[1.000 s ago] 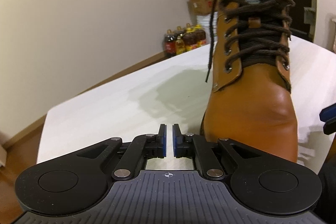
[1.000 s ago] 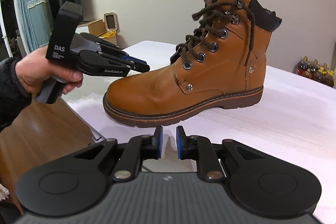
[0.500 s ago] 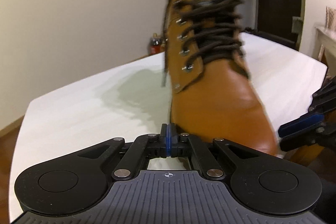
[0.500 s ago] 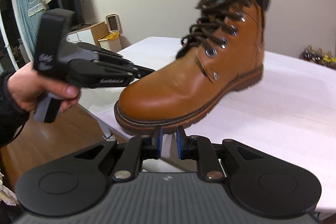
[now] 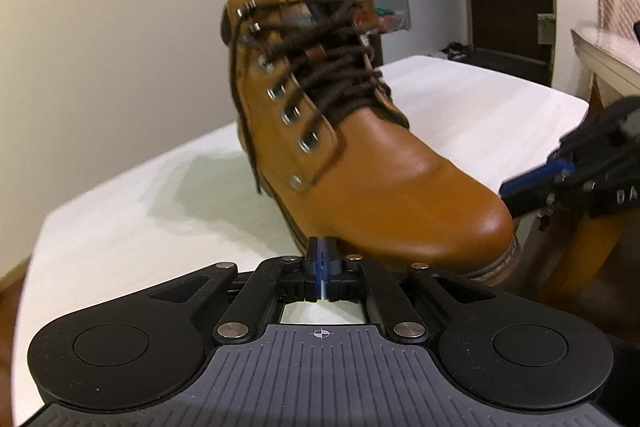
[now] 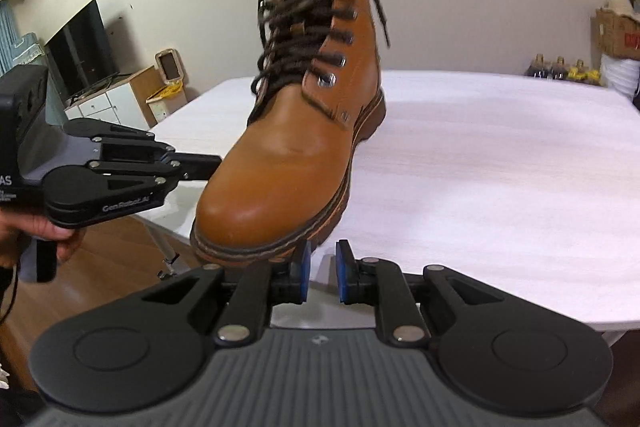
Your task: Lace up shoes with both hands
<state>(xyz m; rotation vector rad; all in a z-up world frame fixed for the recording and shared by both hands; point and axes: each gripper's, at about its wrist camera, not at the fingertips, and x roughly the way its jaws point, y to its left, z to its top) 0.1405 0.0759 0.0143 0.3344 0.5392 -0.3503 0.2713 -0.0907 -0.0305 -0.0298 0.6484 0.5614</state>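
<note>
boot [image 5: 372,167] now toe-on to me; swung round | left gripper [image 5: 322,259] jaws just parting, nothing between | right gripper [image 6: 320,267] apart, empty | laces [image 6: 296,27] untouched; tying not begun

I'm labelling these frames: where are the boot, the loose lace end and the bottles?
boot [image 6: 280,163]: right wrist view, on the toe leather.
loose lace end [image 6: 382,21]: right wrist view, on the dangling strand.
bottles [image 6: 558,67]: right wrist view, on the middle bottle.

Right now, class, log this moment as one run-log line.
tan leather lace-up boot: toe at white table edge | left tongs: just opening, empty | right tongs: open, empty | dark brown laces: untied
</note>
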